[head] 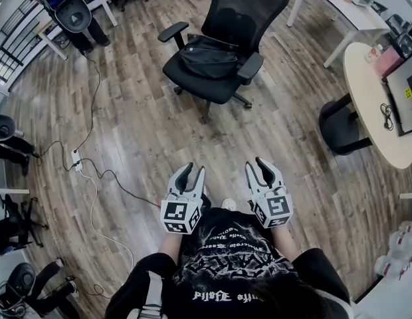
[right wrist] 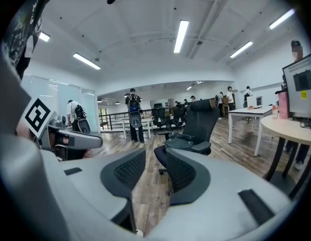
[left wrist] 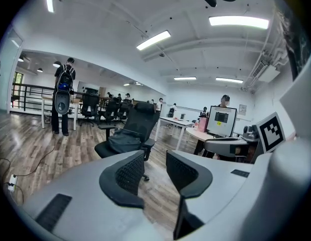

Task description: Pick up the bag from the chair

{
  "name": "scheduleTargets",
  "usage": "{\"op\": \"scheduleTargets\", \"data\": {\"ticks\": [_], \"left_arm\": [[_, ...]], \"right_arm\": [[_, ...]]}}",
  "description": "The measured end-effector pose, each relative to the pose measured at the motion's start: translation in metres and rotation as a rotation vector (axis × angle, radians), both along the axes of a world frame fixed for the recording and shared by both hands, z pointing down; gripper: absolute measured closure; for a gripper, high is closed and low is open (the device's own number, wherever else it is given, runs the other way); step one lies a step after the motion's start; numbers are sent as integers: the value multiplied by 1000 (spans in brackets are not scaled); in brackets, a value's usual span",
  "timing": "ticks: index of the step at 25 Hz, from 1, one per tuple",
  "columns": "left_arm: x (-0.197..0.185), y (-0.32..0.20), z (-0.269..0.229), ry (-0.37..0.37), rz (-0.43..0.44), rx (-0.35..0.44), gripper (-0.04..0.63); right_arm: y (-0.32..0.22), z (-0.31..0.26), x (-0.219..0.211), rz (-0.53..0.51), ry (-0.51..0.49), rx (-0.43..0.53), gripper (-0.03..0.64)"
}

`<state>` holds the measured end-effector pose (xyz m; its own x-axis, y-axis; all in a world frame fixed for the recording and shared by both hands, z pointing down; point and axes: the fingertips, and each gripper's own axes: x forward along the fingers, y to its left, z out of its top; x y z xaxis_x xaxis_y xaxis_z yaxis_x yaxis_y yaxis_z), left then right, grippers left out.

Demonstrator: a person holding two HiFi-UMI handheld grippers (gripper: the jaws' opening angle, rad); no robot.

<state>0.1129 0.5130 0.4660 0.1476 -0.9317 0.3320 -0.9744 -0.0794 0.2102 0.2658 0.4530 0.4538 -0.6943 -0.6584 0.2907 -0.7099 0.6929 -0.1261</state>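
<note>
Bare wood floor point(head: 153, 135) lies open toward the chair point(head: 214, 89) at twelve o'clock; a round table point(head: 367, 98) stands at two, a corded power strip point(head: 76, 159) at nine.

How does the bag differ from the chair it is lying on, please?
The bag is much smaller than the chair, covering only part of its seat. The bag lies slumped and soft-looking, while the chair stands upright with a mesh backrest and armrests. The bag rests on the chair; the chair rests on the wooden floor. Both are black.
</note>
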Motion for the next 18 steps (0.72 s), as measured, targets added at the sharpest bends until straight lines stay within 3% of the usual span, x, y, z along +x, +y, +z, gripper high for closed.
{"op": "scheduleTargets", "data": {"ticks": [2, 5, 7, 12, 18], "left_arm": [[-1, -2, 5, 41, 10, -27, 413], [-7, -4, 8, 52, -6, -42, 291], [-12, -6, 9, 47, -21, -47, 243], [-22, -15, 18, 107, 4, -109, 236], [-26, -32, 11, 79, 188, -93, 236]], "right_arm": [[-1, 0, -3, -8, -10, -11, 366], [-3, 0, -4, 0, -7, -18, 350], [-5, 0, -3, 7, -14, -21, 350], [-12, 2, -14, 18, -10, -36, 350], [-19, 4, -44, 30, 2, -48, 350]]}}
